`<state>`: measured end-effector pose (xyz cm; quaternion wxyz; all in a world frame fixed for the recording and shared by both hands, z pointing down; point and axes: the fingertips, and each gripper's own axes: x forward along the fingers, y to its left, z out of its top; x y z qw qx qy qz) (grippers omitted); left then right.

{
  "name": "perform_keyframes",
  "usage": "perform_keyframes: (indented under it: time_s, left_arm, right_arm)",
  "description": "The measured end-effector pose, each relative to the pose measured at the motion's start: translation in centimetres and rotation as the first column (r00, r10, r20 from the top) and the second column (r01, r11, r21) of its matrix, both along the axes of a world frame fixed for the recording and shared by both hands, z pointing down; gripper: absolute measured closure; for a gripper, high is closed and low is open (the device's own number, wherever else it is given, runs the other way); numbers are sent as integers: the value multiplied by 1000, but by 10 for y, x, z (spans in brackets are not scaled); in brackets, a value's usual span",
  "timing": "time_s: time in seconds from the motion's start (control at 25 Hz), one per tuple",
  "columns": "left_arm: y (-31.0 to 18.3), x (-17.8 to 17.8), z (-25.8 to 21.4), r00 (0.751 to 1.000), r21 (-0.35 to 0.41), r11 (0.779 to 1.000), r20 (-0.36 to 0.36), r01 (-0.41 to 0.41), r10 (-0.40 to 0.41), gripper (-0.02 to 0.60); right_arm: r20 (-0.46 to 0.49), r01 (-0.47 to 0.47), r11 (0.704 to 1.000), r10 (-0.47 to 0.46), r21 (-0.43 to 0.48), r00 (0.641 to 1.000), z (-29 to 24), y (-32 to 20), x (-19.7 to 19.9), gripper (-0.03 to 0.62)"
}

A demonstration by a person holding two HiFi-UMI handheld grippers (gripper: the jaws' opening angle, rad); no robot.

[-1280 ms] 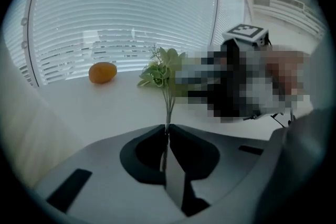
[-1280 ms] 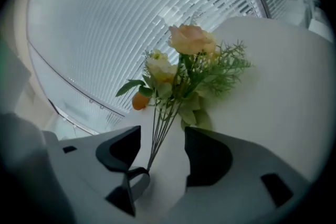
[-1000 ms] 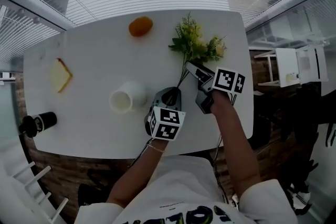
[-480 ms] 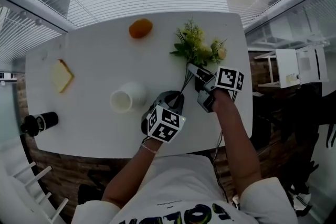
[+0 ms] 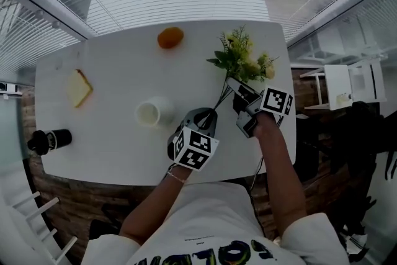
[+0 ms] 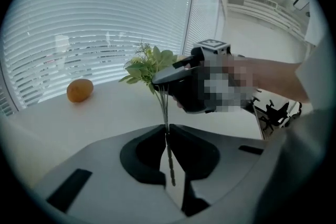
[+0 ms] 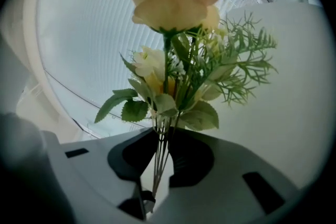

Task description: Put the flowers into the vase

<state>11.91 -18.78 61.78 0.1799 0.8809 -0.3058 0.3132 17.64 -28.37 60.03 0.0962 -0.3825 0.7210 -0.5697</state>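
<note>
1. Our right gripper was clamped on the stems just below the leaves, with the flowers spreading beyond it over the right side of the table.
2. Our left gripper was shut on the lower end of the same stems, nearer to us and left of the right gripper. The thin stalks were pinched between its closed jaws.
3. Over the last second little had changed. Both grippers stayed on the bunch, which drifted only slightly to the right.
4. The white vase stood upright just left of the left gripper, apart from it, with no stems in its mouth.
5. We judged the task still open: the bunch had come no closer to the vase.
6. The stem ends would likely have to be freed from the left gripper before the right one could carry them left and lower them in.
</note>
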Motion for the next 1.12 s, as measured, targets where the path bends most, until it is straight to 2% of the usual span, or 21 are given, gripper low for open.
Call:
perform_keyframes:
  time_s: [0.36,0.64,1.12]
  left_arm:
    - [1,-2,-37,997,60,998,-69,23,-18,546]
    - [0,-8,-76,989,117,992,-141,47,-30,546]
    - [2,-21,-132,979,183,979,-196,86,-50,546]
  right_arm:
    - [-22,9,991,-7,134,1000,-57,6,-3,528]
    - [-62,51,957,-35,284,997,-116,7,-18,531]
    - [-134,103,914,-55,391,989,-177,14,-34,531]
